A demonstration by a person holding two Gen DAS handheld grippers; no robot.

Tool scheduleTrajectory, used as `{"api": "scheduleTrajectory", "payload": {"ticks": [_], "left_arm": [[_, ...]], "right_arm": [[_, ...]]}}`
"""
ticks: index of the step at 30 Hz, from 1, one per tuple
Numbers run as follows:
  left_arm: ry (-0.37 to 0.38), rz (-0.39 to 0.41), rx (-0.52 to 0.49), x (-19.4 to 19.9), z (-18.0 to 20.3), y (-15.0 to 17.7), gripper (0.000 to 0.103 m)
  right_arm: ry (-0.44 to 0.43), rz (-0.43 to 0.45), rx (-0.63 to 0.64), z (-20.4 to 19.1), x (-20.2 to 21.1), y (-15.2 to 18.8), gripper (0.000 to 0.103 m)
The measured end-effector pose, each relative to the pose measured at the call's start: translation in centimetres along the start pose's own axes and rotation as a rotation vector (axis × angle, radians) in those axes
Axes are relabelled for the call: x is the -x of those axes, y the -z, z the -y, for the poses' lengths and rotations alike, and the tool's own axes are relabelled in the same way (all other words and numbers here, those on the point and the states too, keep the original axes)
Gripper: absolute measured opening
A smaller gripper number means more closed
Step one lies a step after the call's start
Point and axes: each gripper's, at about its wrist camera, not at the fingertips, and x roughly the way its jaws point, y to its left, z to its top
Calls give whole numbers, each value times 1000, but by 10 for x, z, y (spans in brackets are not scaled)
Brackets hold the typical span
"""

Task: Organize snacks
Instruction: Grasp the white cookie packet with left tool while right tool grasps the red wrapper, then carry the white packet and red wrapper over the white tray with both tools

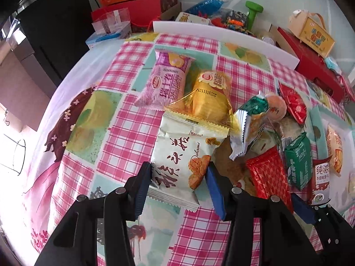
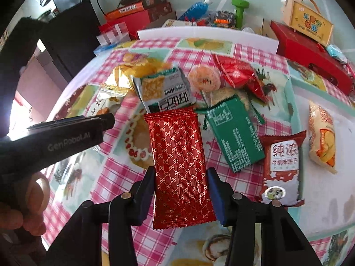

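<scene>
On a pink checked tablecloth point(image 1: 124, 133) lies a heap of snack packets. My left gripper point(image 1: 178, 175) has both blue pads against the side edges of a white packet point(image 1: 184, 146) with black brush lettering, whose left edge crumples at the finger. A pink packet point(image 1: 164, 82) and a yellow one point(image 1: 208, 95) lie beyond it. My right gripper point(image 2: 180, 181) holds a red gold-patterned packet point(image 2: 179, 155) by its long edges. The red packet's far end overlaps a silver-green packet point(image 2: 164, 90). I cannot tell whether either packet is off the cloth.
Right of the red packet lie a green packet point(image 2: 235, 130) and a red-and-white one point(image 2: 281, 168). A pale tray point(image 2: 321, 84) at the right holds an orange packet point(image 2: 321, 133). A white board point(image 2: 206, 34), red boxes point(image 2: 310, 51) and a green dumbbell point(image 2: 239, 11) line the far edge.
</scene>
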Motion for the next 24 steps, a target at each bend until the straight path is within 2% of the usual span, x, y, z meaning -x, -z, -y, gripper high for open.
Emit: {"api": "scheduleTrajectory", "payload": {"ticks": [10, 24], "left_arm": [[2, 95, 12, 35, -3, -2, 51], [-10, 172, -5, 65, 6, -5, 51]], "right_arm": [[-23, 31, -21, 9, 26, 0, 47], [-57, 114, -71, 23, 61, -2, 47]]}}
